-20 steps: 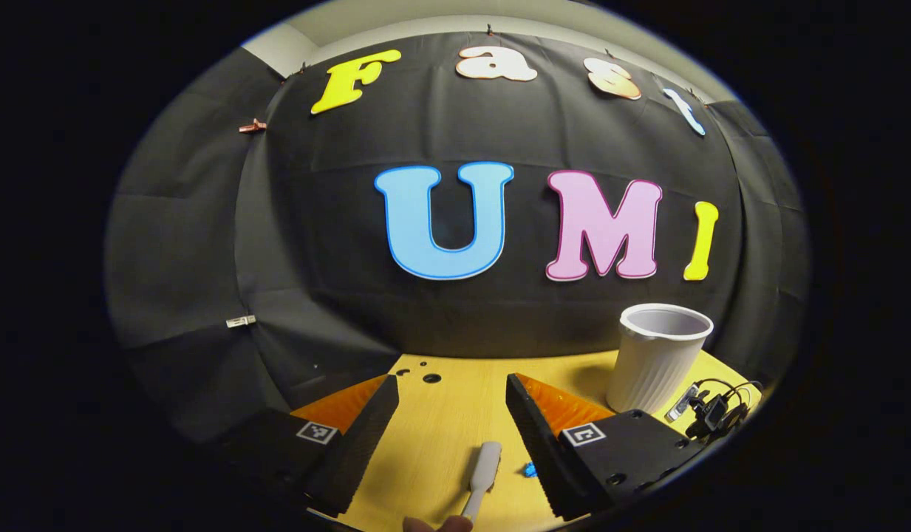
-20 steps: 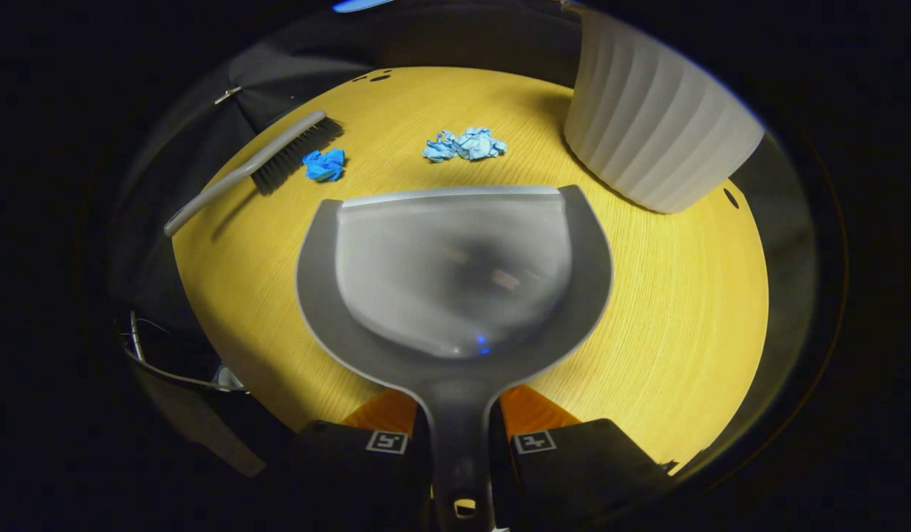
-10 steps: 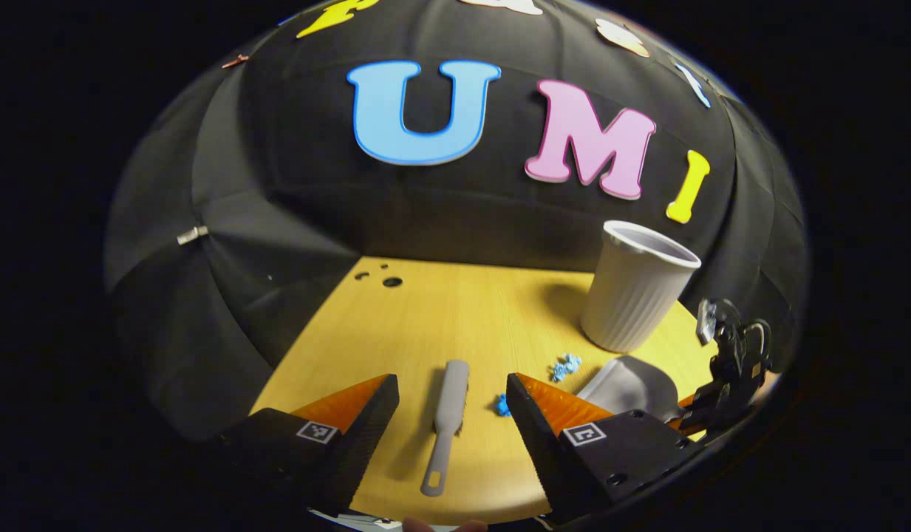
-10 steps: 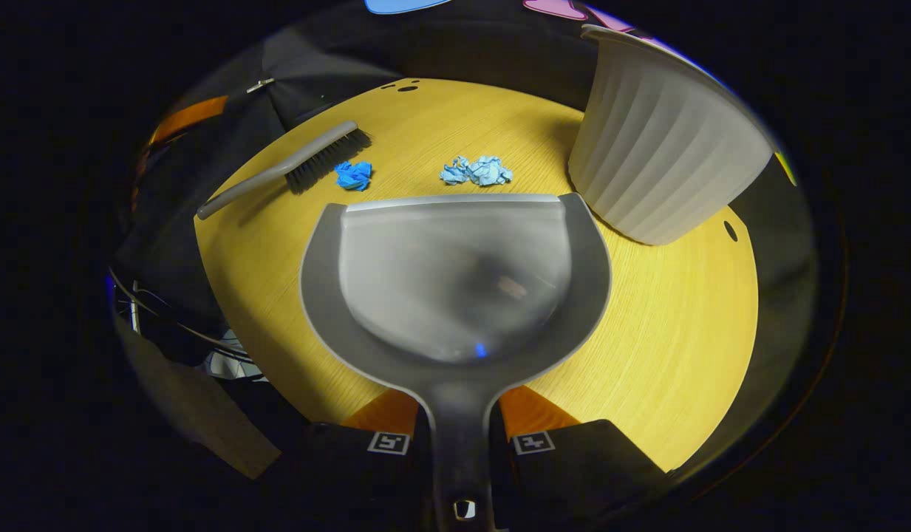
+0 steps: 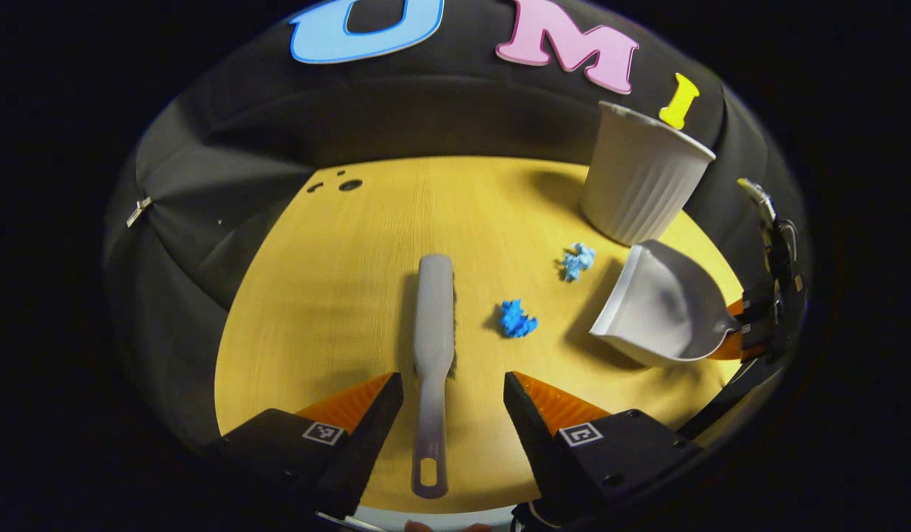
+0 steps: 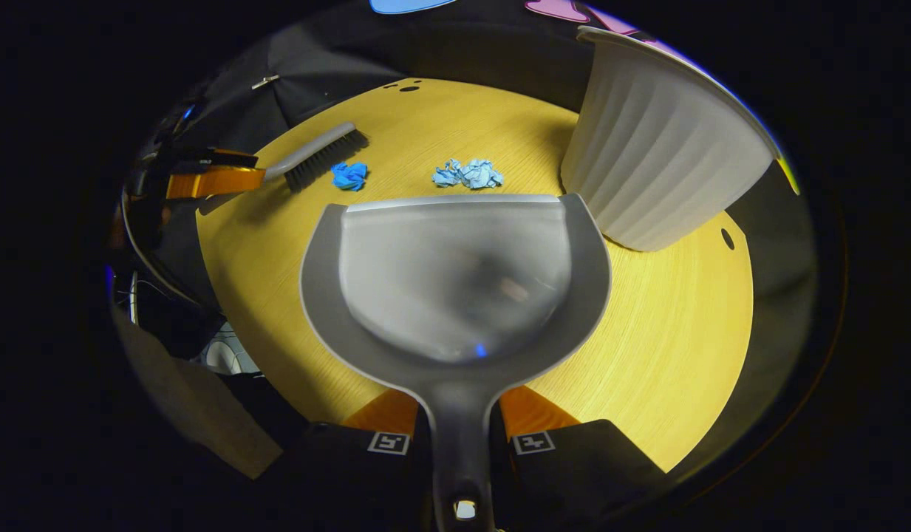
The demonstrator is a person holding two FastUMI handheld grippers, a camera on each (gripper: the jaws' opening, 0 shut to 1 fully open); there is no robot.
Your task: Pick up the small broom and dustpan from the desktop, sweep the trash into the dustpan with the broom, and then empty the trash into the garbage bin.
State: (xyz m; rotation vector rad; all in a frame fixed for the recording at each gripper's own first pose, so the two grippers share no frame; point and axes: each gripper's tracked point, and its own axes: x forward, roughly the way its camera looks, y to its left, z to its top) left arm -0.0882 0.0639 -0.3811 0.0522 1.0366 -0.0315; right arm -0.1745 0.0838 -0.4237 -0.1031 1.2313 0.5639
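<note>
A grey broom (image 5: 433,347) lies flat on the yellow desktop (image 5: 337,295), its handle running between the spread fingers of my left gripper (image 5: 452,388), which is open and not touching it. My right gripper (image 6: 459,414) is shut on the handle of the grey dustpan (image 6: 455,273), held just above the desk with its lip toward the trash. A bright blue paper wad (image 5: 516,319) lies right of the broom, and a pale blue wad (image 5: 577,260) lies nearer the bin. In the right gripper view the broom (image 6: 315,157) sits at far left with the left gripper (image 6: 211,181) at its handle.
The white ribbed garbage bin (image 5: 640,185) stands at the desk's far right corner, close behind the dustpan (image 5: 658,307). Small holes (image 5: 349,185) mark the desk's far left. Black cloth closes in behind and to the left.
My left gripper has tilted down and come forward over the broom, so its handle now lies between the open fingers. The right gripper and dustpan have hardly moved.
</note>
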